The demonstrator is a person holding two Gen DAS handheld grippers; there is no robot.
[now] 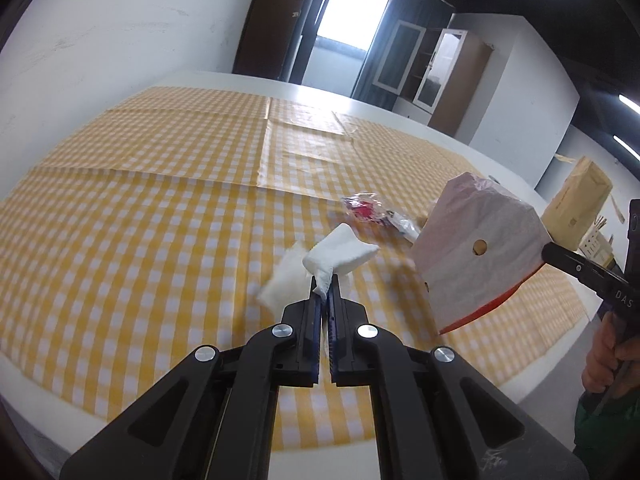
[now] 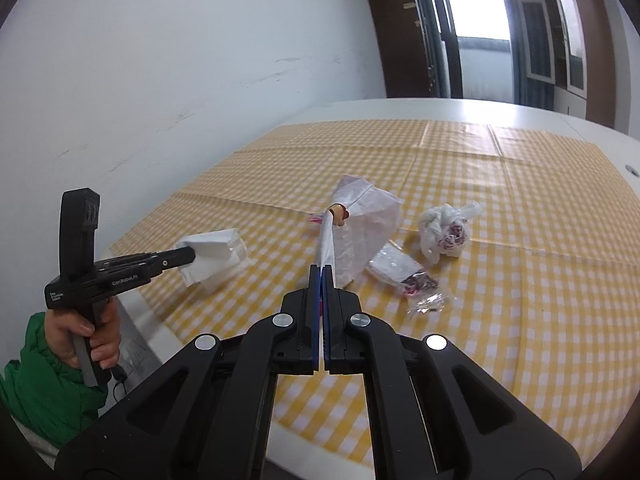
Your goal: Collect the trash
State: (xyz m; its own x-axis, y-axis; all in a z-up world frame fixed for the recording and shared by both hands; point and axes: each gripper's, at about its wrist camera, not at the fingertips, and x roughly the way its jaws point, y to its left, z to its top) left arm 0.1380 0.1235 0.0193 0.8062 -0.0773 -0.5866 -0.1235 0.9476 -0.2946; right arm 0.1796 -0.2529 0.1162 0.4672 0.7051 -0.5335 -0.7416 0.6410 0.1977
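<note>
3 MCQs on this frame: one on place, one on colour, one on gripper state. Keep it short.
1. Where is the crumpled plastic bag?
A. on the checked cloth, right of the paper bag
B. in the left gripper
C. on the floor

2. What colour is the checked tablecloth?
A. blue and white
B. yellow and white
C. plain grey

3. What is the left gripper doing?
A. open over the cloth
B. shut on nothing
C. shut on the white tissue

Key: 1 A, it lies on the cloth beyond the paper bag, which the right gripper pinches. 2 B, yellow and white squares show in both views. 3 C, the white tissue sticks out from between its closed fingers.
</note>
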